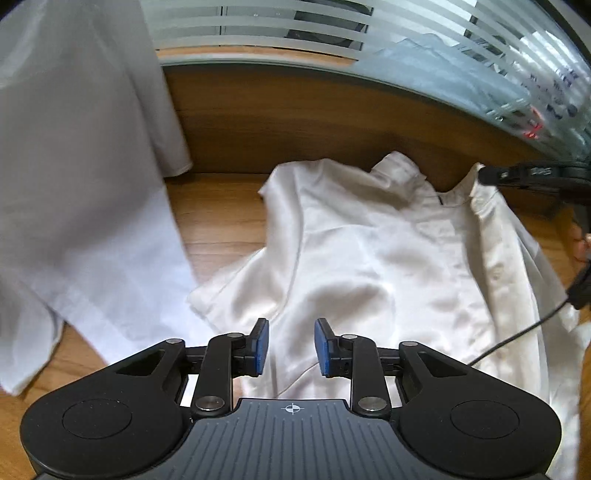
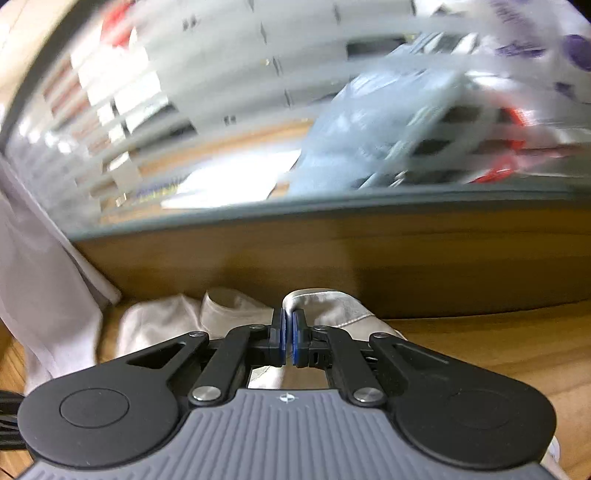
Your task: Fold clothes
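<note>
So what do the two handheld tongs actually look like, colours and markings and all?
Both match: left tongs and right tongs have black linkage arms with silver pivot bolts, blue pads, two round black housings, and a grey ribbed plate bearing a white crosshair mark. A thin black cable trails from the right one.

My worktop (image 1: 221, 206) is wood-grained brown, ending at a low wooden back panel (image 1: 295, 122) under a striped glass partition (image 1: 295, 33). The cream collared shirt (image 1: 369, 258) lies directly on it, spread flat with its collar (image 1: 397, 171) toward the back panel. To the left of that shirt a white garment (image 1: 92, 221) rests partly on the worktop, its upper part rising against the back panel.
</note>
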Tool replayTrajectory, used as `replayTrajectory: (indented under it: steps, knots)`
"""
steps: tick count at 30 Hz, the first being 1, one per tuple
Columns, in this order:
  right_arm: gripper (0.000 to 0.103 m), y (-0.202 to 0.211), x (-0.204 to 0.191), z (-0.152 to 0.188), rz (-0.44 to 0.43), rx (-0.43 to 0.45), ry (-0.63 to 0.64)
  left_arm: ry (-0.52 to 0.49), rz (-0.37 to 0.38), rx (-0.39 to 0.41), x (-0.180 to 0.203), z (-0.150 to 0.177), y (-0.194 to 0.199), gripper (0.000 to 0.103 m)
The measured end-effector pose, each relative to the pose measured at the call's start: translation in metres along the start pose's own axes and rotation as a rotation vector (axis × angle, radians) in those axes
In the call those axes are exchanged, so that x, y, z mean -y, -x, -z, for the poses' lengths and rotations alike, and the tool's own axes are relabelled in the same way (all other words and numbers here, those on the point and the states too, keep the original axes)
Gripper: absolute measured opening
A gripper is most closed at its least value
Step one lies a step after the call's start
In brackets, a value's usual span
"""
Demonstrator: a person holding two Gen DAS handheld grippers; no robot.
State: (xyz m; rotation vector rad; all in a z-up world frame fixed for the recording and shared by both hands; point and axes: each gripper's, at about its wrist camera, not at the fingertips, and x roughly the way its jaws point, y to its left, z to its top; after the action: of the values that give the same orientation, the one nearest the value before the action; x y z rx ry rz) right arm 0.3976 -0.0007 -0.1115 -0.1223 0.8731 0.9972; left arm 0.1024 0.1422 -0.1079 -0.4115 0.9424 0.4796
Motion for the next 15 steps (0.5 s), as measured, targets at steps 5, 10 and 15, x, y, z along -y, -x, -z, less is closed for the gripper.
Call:
replayTrajectory:
  steps: [5, 10, 15]
  knots:
    - [0.012, -0.024, -0.009, 0.008, 0.027, -0.072, 0.073, -0.046, -0.023, 0.015, 0.001, 0.013, 0.014, 0.035]
    - [0.031, 0.007, -0.033, 0.005, -0.010, -0.060, 0.160, -0.069, -0.028, 0.058, 0.006, 0.029, 0.042, 0.041]
    - [0.031, 0.067, -0.045, 0.010, -0.023, -0.055, 0.150, -0.101, -0.039, 0.101, 0.013, 0.053, 0.081, 0.044]
